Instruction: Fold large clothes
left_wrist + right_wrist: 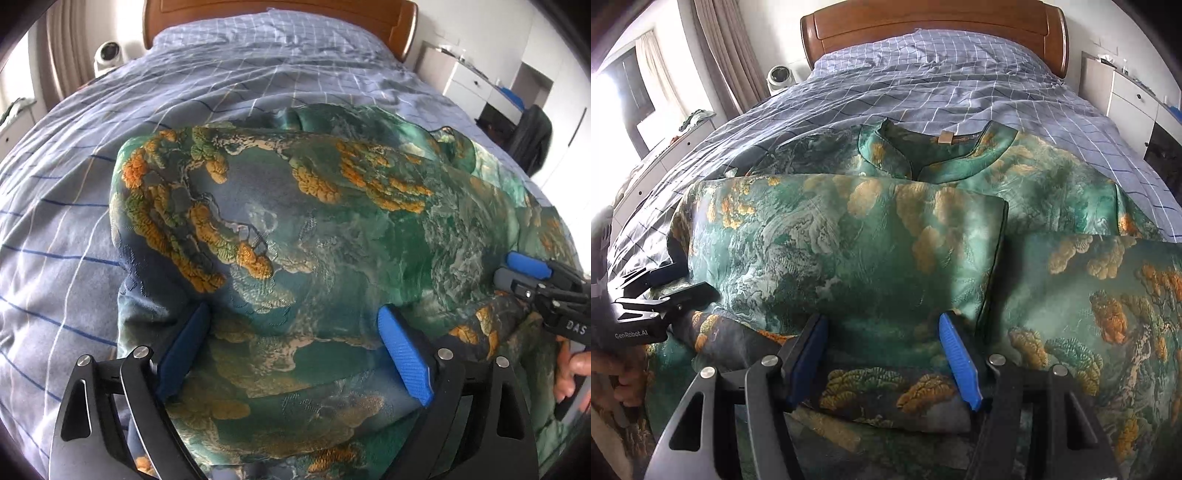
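Note:
A large green garment (pixel 332 236) with an orange and teal landscape print lies on the bed, partly folded. In the right wrist view the garment (pixel 849 243) shows a folded panel in front and its collar (pixel 923 147) toward the headboard. My left gripper (pixel 291 325) is open, its blue pads (pixel 406 354) straddling the near fold of cloth. My right gripper (pixel 882 332) is open, its blue pads (pixel 956 354) on either side of the folded panel's near edge. Each gripper also shows in the other's view: the right one (pixel 532 273), the left one (pixel 672 284).
The bed has a blue-grey checked cover (pixel 184 110) and a wooden headboard (pixel 934 26). A white round device (pixel 780 77) stands left of the bed by the curtains. White drawers (pixel 1126 96) stand on the right, a low white cabinet (pixel 661 155) on the left.

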`<action>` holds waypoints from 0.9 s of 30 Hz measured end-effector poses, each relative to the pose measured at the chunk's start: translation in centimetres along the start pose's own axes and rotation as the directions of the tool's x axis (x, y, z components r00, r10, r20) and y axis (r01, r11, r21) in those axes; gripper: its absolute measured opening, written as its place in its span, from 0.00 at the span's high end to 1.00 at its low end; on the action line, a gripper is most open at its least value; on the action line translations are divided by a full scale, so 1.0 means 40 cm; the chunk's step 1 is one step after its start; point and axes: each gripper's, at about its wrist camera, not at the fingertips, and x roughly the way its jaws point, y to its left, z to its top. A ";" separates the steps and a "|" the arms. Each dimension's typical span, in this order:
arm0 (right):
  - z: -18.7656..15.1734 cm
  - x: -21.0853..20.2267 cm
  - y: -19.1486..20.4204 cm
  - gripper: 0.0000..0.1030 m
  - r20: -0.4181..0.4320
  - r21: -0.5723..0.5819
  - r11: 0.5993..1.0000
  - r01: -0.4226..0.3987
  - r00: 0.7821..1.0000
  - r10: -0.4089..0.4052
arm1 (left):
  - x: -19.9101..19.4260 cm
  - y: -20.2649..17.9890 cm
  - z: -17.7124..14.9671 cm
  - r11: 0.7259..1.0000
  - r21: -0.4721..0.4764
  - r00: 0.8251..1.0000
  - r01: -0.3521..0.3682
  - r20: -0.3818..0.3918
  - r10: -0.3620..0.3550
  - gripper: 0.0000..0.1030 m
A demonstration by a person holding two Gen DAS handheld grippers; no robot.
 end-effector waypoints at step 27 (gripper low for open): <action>-0.019 0.001 -0.016 0.38 0.035 0.020 0.999 -0.045 0.998 0.044 | 0.145 0.091 0.175 0.983 -0.180 1.000 -0.027 -0.010 0.026 0.02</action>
